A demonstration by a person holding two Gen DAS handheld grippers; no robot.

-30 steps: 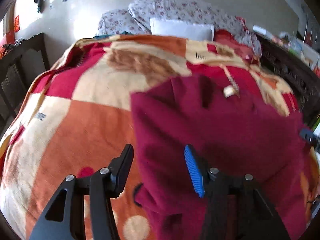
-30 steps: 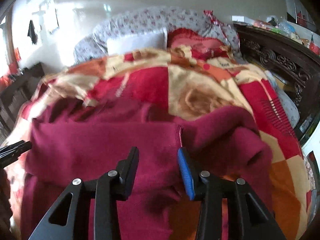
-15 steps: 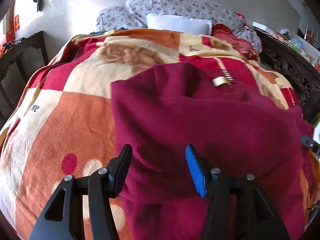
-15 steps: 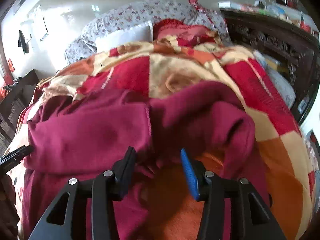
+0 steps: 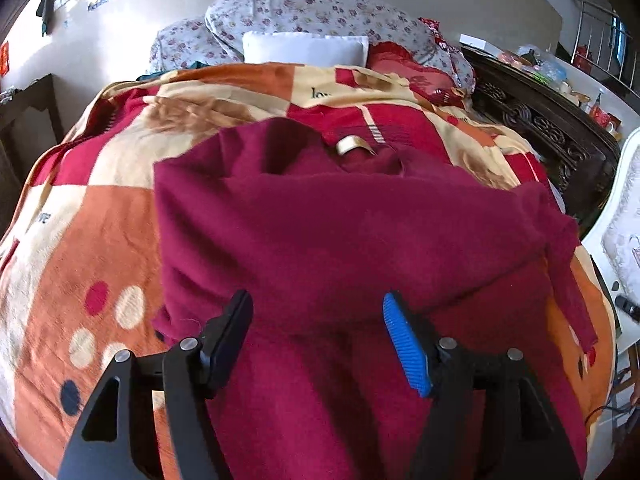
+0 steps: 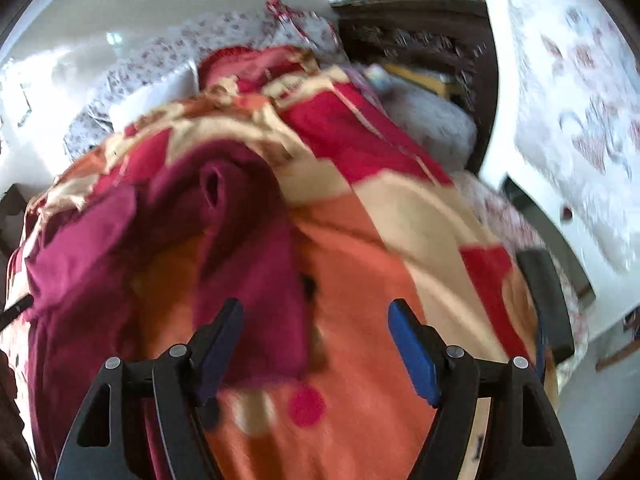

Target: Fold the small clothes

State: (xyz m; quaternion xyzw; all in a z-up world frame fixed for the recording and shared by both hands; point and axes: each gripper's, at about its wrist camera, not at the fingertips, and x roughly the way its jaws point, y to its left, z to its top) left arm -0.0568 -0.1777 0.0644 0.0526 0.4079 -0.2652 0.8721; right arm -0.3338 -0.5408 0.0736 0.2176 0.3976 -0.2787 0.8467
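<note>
A dark red knit garment [image 5: 340, 240] lies spread on the bed, folded over on itself, with one sleeve [image 5: 568, 280] trailing off to the right. My left gripper [image 5: 318, 340] is open and empty just above the garment's near part. In the blurred right wrist view the garment [image 6: 100, 248] is at the left and its sleeve [image 6: 248, 272] runs toward me. My right gripper [image 6: 316, 344] is open and empty, with its left finger over the sleeve end and its right finger over bare blanket.
The bed is covered by an orange, red and cream patterned blanket [image 5: 80, 248]. Pillows [image 5: 304, 48] lie at the head. A dark carved wooden bed frame [image 5: 552, 128] runs along the right. A white chair [image 6: 560, 120] stands right of the bed.
Both grippers have pulled back toward the near edge. The right gripper has swung right, off the garment body to its sleeve and the bare blanket, and opened wider.
</note>
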